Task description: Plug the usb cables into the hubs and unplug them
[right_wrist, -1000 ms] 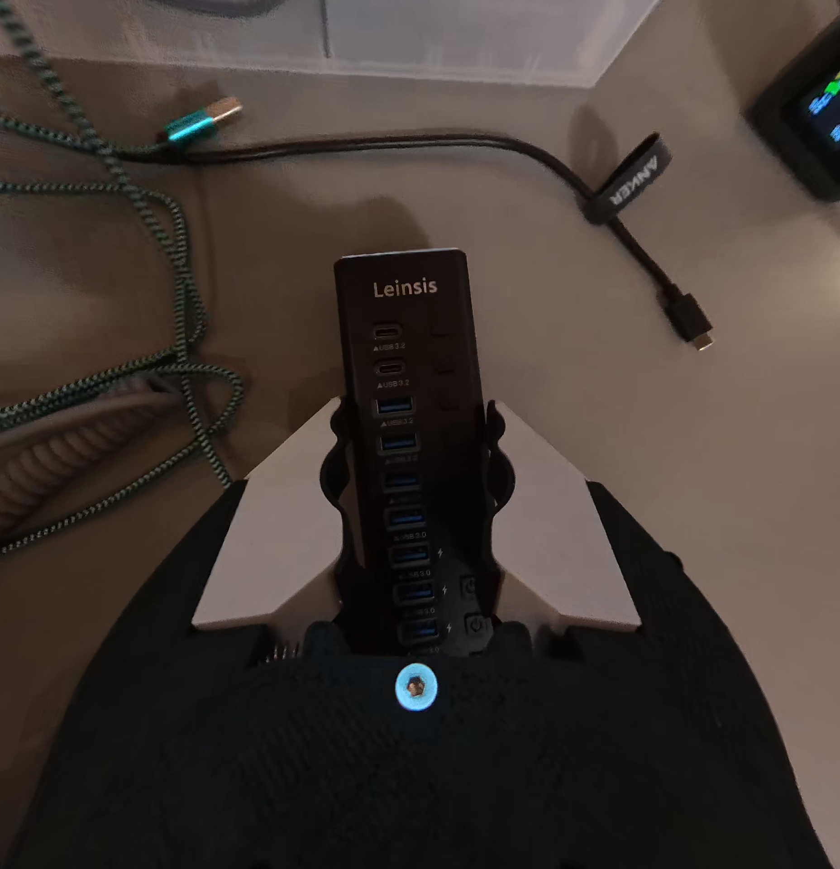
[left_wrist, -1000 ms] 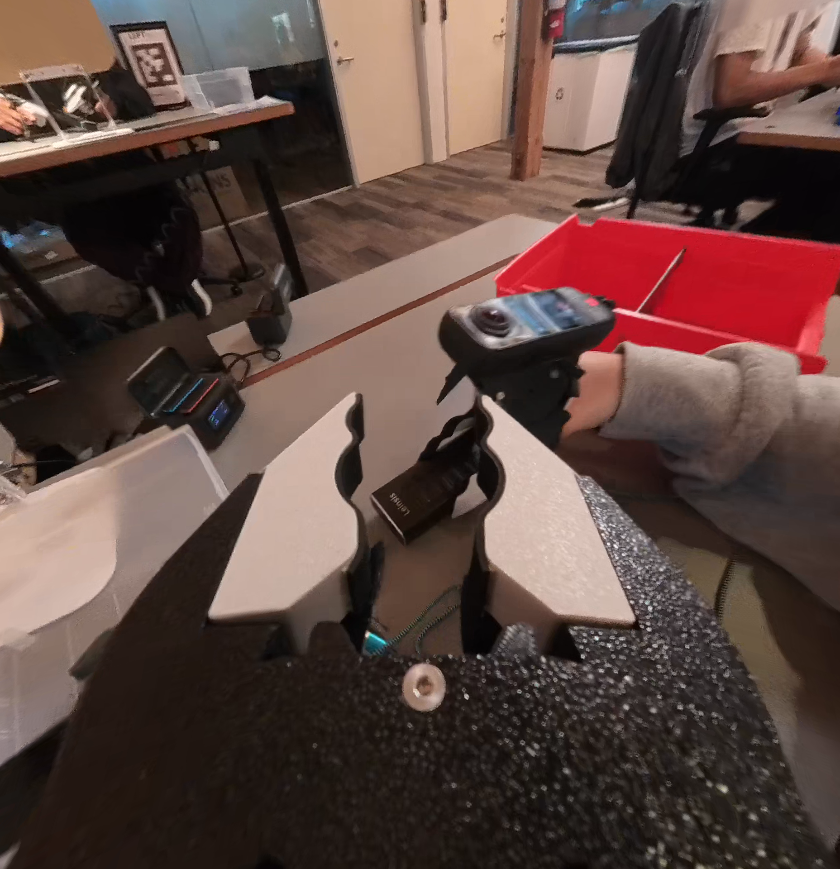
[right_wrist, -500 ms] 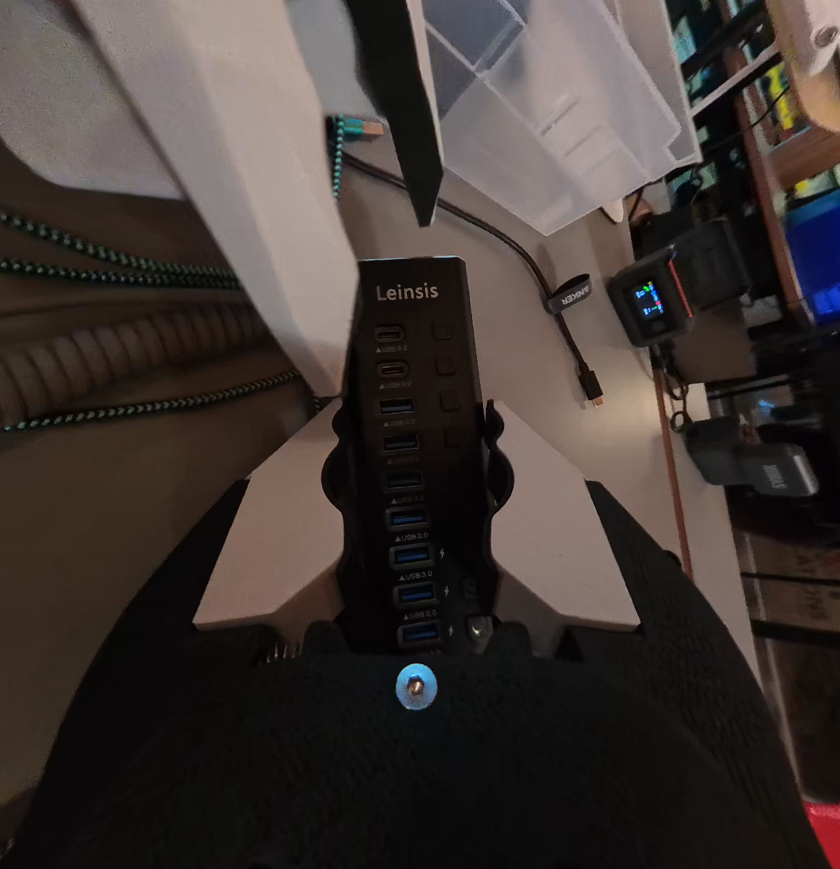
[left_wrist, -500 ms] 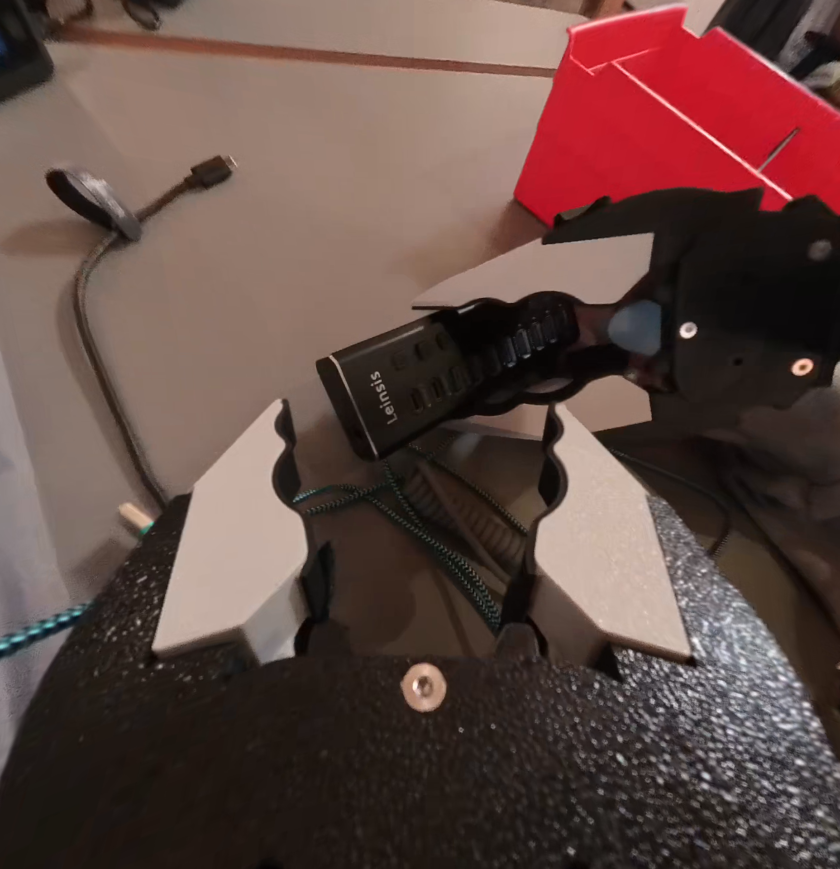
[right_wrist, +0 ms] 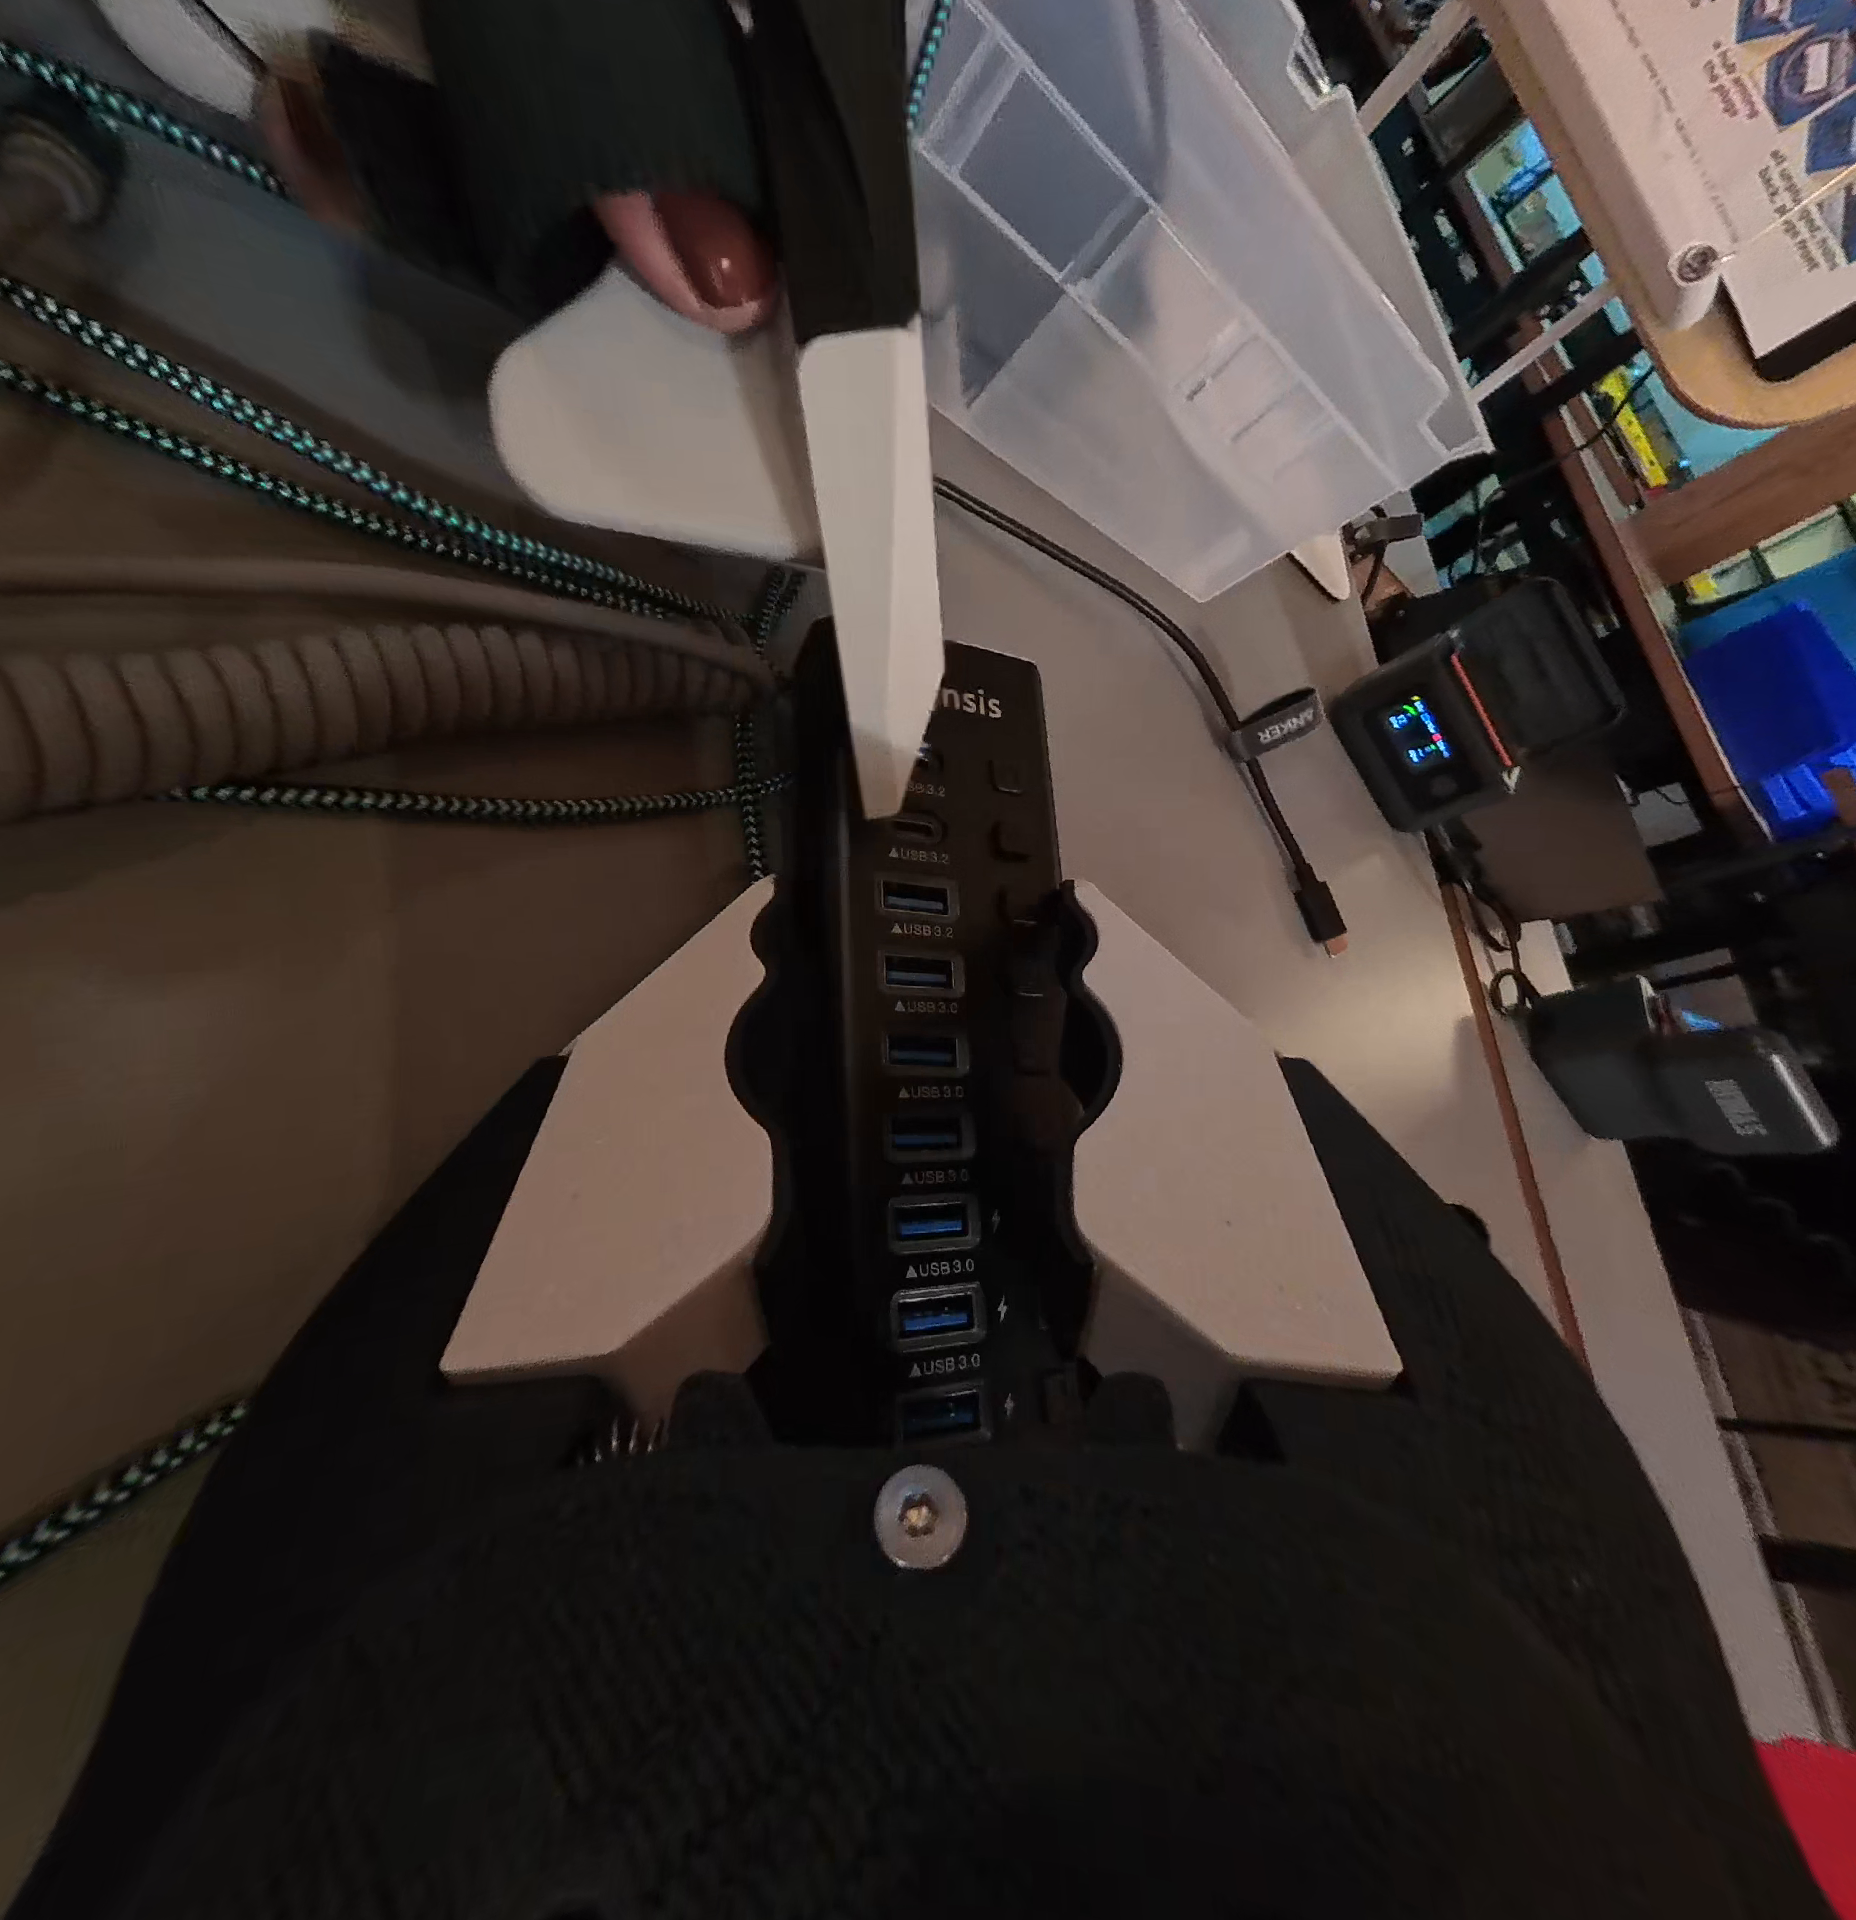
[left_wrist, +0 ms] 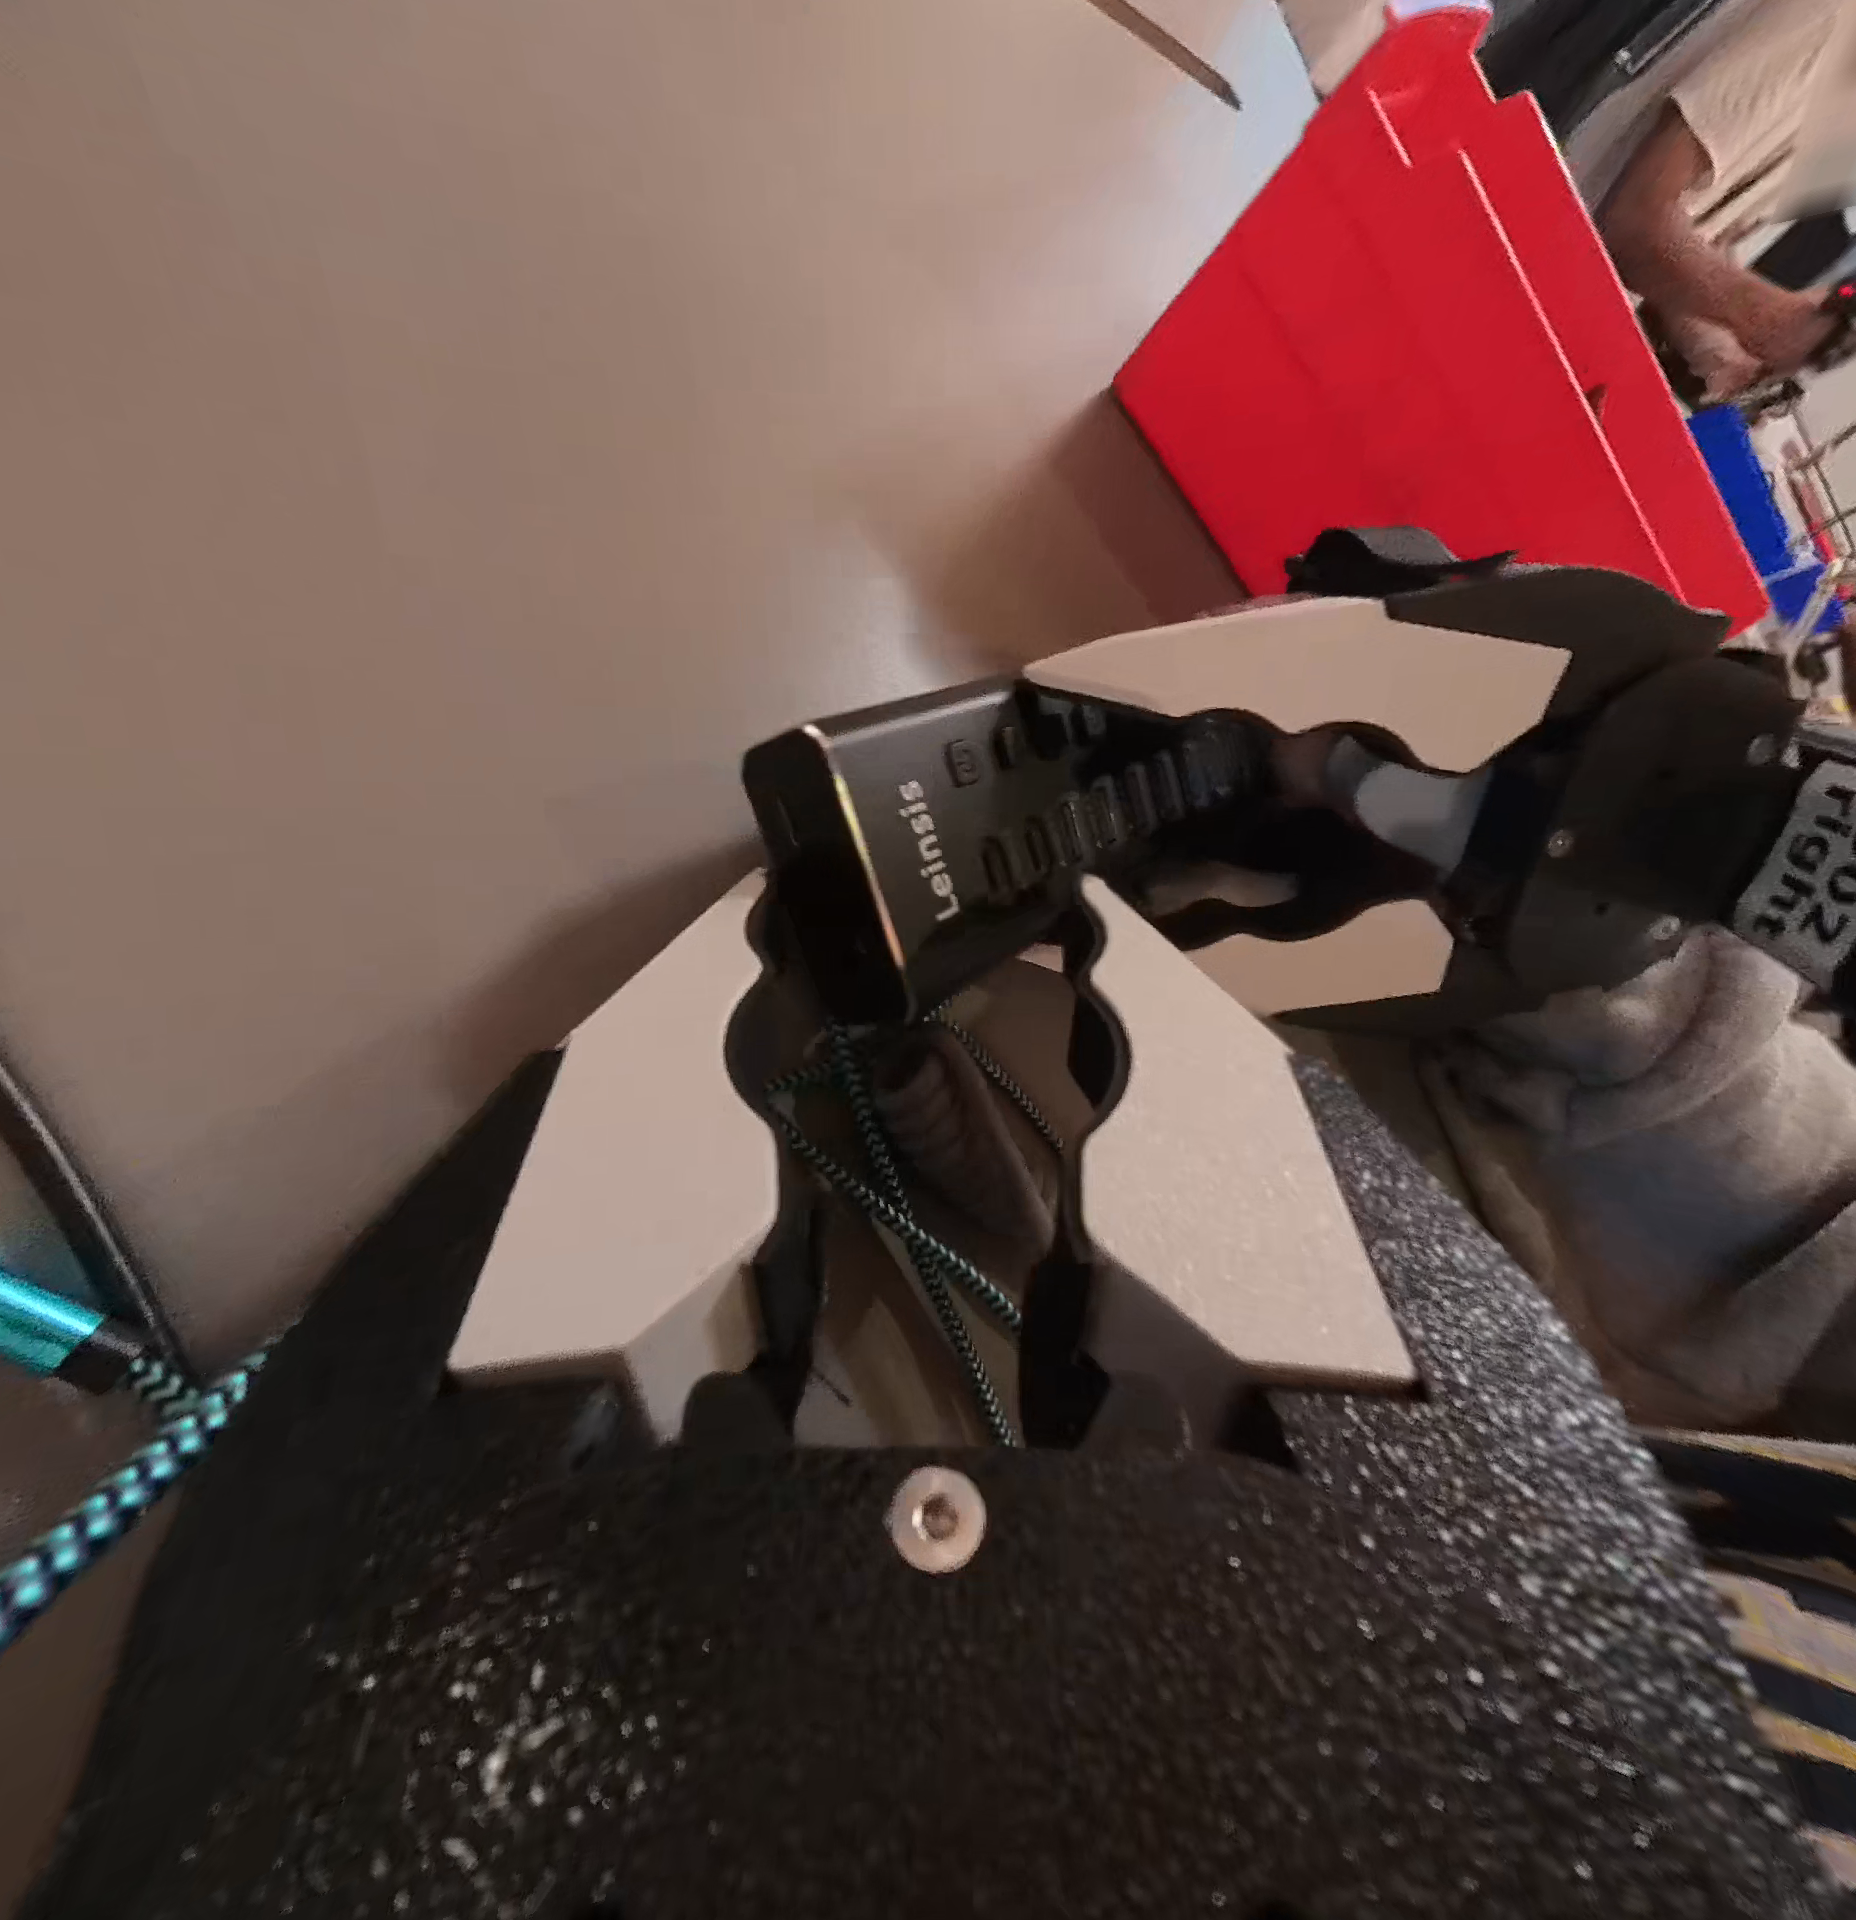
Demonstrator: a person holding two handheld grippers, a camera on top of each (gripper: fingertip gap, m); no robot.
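Note:
My right gripper point(right_wrist: 922, 888) is shut on a black multi-port USB hub point(right_wrist: 924, 1091), clamped across its width, and holds it tilted above the table. In the left wrist view the right gripper point(left_wrist: 1100, 810) comes in from the right with the hub point(left_wrist: 965, 831) sticking out to the left. My left gripper point(left_wrist: 919, 925) is open, and the hub's free end sits at its fingertips. One left finger point(right_wrist: 882, 582) lies over the hub's port face. A green braided cable point(left_wrist: 903, 1216) runs under my left jaws, and its teal plug point(left_wrist: 30, 1330) lies loose at the left. No cable is in the hub.
A red bin point(left_wrist: 1423, 343) stands on the beige table point(left_wrist: 488, 416) behind the right gripper. A clear plastic organiser point(right_wrist: 1163, 312), a black cable with a small plug point(right_wrist: 1308, 904), a coiled grey cable point(right_wrist: 332, 696) and a small device with a lit screen point(right_wrist: 1443, 727) lie around. My two grippers' fingertips are within a few centimetres of each other.
The right gripper lifted the hub off the table and tilted it. The left gripper swung down to the hub's free end; its jaws opened wide, then narrowed.

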